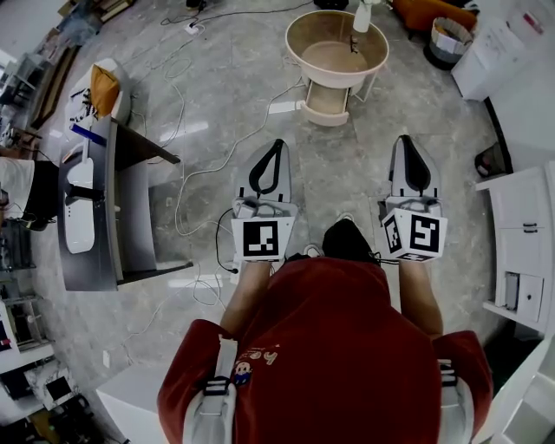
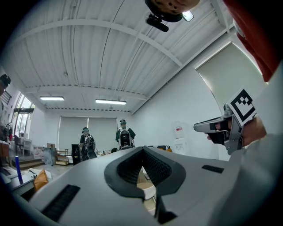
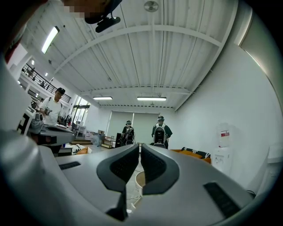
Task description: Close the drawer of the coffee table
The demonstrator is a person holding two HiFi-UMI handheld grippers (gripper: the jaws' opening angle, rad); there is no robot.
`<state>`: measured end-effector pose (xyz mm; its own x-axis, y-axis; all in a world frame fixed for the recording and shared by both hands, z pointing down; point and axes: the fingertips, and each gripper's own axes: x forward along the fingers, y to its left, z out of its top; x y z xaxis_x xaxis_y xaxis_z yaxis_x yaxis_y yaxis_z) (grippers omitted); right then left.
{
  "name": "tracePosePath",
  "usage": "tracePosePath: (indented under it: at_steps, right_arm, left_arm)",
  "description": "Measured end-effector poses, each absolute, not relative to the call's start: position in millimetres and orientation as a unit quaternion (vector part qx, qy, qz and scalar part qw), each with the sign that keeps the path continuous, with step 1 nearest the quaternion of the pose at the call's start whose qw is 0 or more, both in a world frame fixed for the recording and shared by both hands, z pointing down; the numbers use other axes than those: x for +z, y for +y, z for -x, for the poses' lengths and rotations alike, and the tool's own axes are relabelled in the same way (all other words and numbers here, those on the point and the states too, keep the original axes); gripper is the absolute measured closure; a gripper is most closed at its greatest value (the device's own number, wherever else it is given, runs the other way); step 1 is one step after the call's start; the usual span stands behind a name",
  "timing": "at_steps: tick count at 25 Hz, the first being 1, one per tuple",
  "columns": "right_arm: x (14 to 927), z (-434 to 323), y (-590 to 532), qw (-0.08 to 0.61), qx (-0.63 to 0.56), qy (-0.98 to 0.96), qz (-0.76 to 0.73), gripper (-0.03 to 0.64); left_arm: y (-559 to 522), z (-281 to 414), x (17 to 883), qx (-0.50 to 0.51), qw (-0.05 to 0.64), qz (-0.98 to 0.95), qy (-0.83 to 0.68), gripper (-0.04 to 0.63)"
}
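1. Left gripper (image 1: 276,144): held out level and pointing ahead. The jaws are closed tip to tip, with nothing between them.
2. Right gripper (image 1: 406,139): beside the left one, apart from it and pointing the same way. The jaws are drawn together to a thin slit and hold nothing.
3. Marker cube (image 1: 261,238): one sits at the rear of each gripper, just ahead of the person's forearm.
4. Table (image 1: 299,54): round, pale wood, with a raised rim. It stands on the floor ahead of both grippers, well apart from their tips and roughly between their two lines of aim.
5. Drawer (image 1: 327,100): under the table top, open and pulled out toward the grippers. Neither gripper touches it.
6. Bottle (image 1: 362,17): white and upright, on the far side of the table top.
7. Cable (image 1: 230,156): white, trailing over the floor ahead and to the left of the left gripper.
8. Desk (image 1: 104,225): grey, well to the left of the left gripper, with a long white item lying on it.
9. Bin (image 1: 448,39): beyond the right gripper, to the right of the table.
10. Cabinet (image 1: 520,217): white, well to the right of the right gripper.
11. Two people (image 3: 160,131): wearing backpacks, at the far end of the room, straight ahead of the grippers.
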<state>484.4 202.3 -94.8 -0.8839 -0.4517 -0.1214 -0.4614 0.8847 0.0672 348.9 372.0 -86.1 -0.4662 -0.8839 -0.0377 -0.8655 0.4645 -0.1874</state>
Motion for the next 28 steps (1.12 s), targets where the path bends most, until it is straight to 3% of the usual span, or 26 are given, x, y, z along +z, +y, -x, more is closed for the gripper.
tracePosePath:
  at_steps: [15,28]
  right_arm:
    - [-80.7,-401.3,145.4,0.047,0.022,0.970,0.239,0.589]
    - [-79.6,-300.7,14.6,0.024,0.016,0.965,0.261,0.589]
  left_arm:
    - [310.2,-275.9,-81.4,-0.076,0.050,0.524,0.847,0.583]
    - [169.9,-167.9,-97.4,-0.068,0.049,0.547,0.833,0.583]
